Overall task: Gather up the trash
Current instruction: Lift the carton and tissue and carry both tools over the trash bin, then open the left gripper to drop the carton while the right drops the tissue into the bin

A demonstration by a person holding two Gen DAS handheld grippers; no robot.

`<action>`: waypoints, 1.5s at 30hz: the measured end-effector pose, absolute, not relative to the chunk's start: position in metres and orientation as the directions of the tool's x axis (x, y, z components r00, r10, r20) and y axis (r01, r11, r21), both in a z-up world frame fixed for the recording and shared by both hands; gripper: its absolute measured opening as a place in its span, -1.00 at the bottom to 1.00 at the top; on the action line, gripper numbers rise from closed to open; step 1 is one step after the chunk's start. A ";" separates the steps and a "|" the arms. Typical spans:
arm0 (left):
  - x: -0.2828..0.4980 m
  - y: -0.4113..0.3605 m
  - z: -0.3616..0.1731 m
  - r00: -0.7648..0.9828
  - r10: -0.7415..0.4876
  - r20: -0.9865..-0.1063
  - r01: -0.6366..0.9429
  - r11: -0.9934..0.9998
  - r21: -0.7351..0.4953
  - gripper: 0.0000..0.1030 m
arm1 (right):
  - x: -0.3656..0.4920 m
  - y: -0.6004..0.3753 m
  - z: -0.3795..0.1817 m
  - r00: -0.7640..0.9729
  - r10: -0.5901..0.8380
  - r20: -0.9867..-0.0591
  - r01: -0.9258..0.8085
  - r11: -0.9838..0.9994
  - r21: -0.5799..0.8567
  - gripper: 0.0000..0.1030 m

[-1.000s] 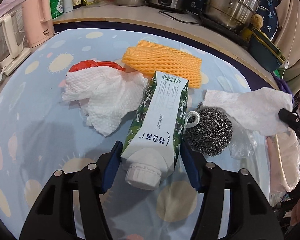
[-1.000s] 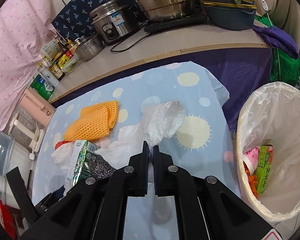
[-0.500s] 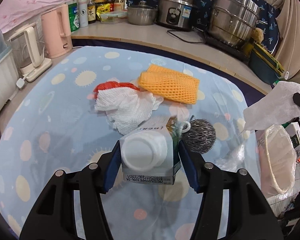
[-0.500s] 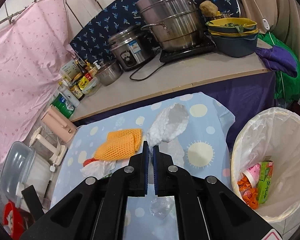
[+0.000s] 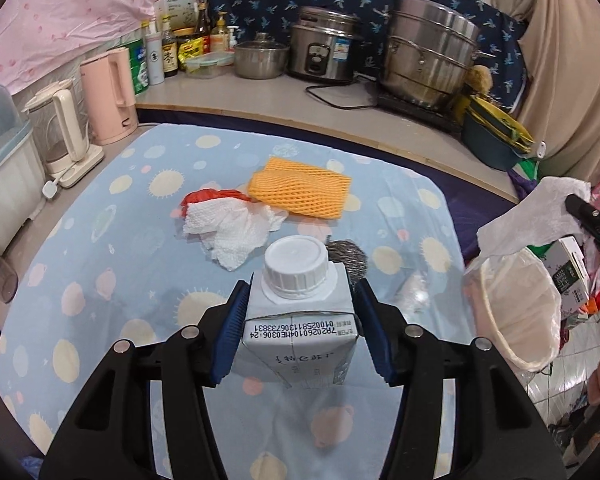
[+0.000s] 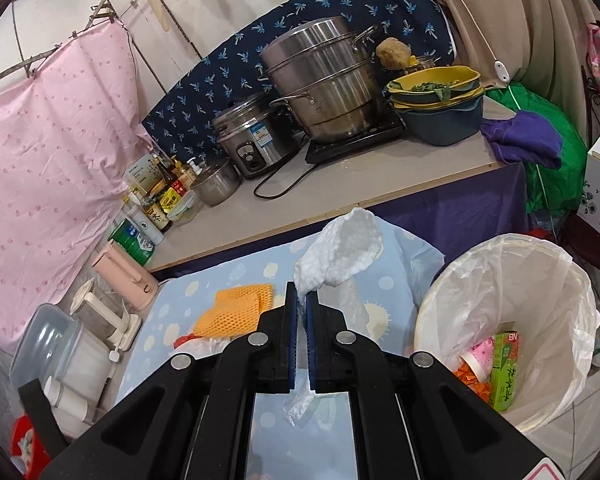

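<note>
I'm mid-carry, left gripper (image 5: pixel 300 334) clamping the carton (image 5: pixel 300 320), right gripper (image 6: pixel 302 312) pinching a tissue (image 6: pixel 340 254); next, over the bin (image 6: pixel 512 280) at lower right, let go.

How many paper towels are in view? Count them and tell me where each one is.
2. One crumpled paper towel lies on the table beside the orange net; the other towel is pinched in the right gripper. Others may hide in the bin.

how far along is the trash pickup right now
Done: the bin already holds a green box and a cup. In hand: the left gripper grips a carton; the right gripper pinches a tissue. Left on the table: a paper towel, orange netting, a scourer.
</note>
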State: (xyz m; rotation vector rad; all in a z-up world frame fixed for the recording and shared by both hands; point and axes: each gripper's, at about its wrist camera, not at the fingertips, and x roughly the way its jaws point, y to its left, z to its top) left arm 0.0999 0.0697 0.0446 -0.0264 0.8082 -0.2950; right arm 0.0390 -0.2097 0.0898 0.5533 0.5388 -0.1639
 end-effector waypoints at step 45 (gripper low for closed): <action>0.058 -0.205 0.070 0.509 -0.534 -0.675 0.664 0.743 -0.087 0.00 | -0.052 -0.355 -0.024 0.715 -0.153 -0.683 0.598 0.639 0.483 -0.91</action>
